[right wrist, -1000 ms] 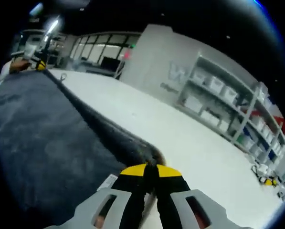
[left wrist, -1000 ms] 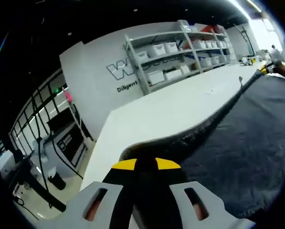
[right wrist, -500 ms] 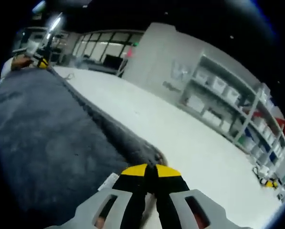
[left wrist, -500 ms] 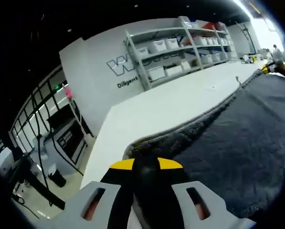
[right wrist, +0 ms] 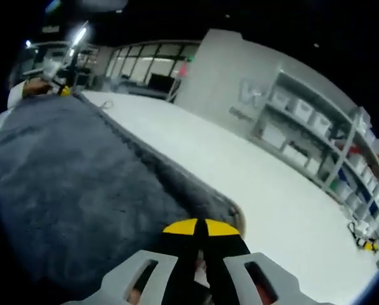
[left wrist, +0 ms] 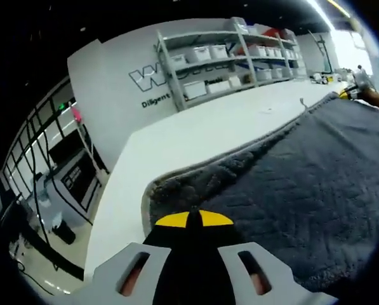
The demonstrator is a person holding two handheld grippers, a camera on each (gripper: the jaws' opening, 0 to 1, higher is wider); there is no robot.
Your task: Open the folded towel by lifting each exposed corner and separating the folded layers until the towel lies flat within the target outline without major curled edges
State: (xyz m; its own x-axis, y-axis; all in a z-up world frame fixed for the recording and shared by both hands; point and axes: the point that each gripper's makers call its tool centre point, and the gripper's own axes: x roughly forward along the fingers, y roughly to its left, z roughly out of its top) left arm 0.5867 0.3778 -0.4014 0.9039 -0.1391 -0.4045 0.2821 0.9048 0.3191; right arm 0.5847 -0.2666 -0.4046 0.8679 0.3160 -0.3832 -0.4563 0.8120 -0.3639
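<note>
Where a second ago the dark grey fluffy towel (left wrist: 316,171) hung as a raised ridge, we see it lower on the white table (left wrist: 195,136), both corners clenched by our left gripper (left wrist: 193,219) and right gripper (right wrist: 200,227); shelf bins' (left wrist: 202,54) contents unreadable.

Right gripper (right wrist: 199,223) pinches dark towel (right wrist: 75,184) corner — flat (white table (right wrist: 240,171)).
</note>
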